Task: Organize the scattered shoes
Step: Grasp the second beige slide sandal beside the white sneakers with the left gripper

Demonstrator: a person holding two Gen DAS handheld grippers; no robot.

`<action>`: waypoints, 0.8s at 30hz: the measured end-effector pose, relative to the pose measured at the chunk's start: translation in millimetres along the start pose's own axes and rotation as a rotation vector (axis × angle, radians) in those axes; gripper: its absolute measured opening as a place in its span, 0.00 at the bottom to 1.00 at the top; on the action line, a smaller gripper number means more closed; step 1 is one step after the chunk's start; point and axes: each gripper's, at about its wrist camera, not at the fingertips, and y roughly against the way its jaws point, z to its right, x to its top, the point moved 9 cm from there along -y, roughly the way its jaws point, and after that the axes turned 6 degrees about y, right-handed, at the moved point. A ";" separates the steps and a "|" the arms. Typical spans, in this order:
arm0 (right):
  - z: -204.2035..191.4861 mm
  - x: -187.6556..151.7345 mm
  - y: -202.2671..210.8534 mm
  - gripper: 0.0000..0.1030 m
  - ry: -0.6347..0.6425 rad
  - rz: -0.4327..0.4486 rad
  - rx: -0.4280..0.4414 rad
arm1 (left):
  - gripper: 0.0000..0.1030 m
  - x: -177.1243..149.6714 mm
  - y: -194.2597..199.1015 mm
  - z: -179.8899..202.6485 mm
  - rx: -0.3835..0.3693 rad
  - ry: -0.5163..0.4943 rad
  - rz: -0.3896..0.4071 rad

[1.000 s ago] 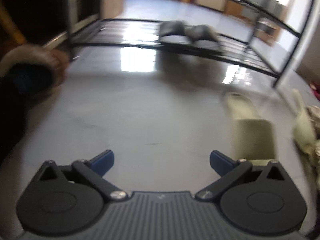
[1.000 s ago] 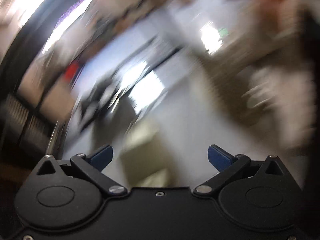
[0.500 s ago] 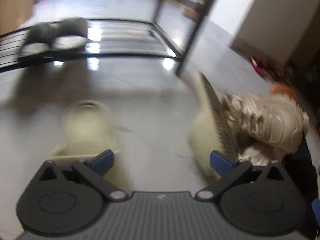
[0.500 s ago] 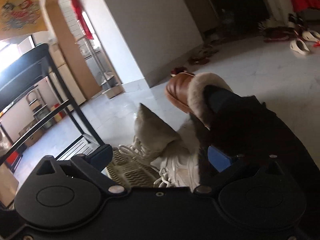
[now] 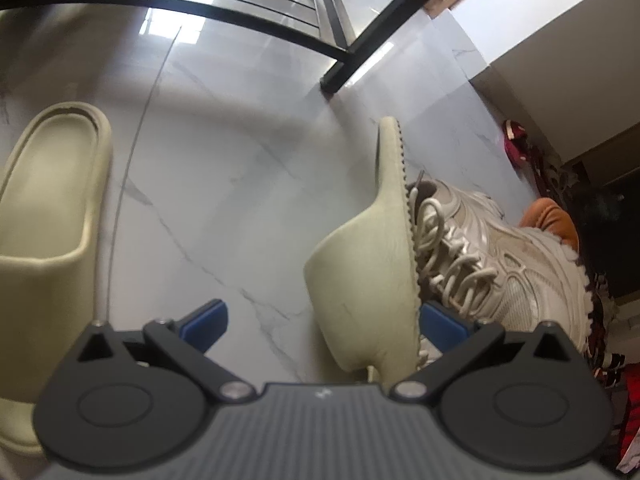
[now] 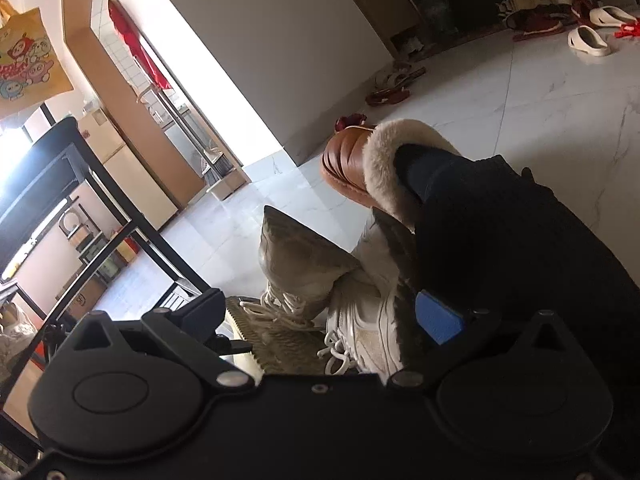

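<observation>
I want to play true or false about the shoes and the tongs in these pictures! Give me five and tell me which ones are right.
1. The left tongs are open. True.
2. One pale green slipper lies flat on the floor. True.
3. The other pale green slipper lies flat too. False: it stands on its edge, leaning against the white sneaker.
4. The white sneaker has no laces. False: it has thick pale laces.
5. The right tongs are squeezing the brown fur-lined slipper. False: they are open, and that slipper is on a person's foot further off.
</observation>
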 end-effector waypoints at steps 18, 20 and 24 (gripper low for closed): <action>-2.4 -1.3 1.1 1.00 -0.006 -0.005 0.008 | 0.99 -13.2 -42.7 -2.9 -0.107 0.221 -0.208; -3.0 -1.7 0.9 1.00 -0.005 -0.007 0.009 | 0.99 -16.8 -49.8 -2.3 -0.071 0.211 -0.206; -3.8 -2.4 -0.3 1.00 -0.004 -0.012 0.010 | 0.99 -24.0 -60.3 1.6 -0.004 0.138 -0.200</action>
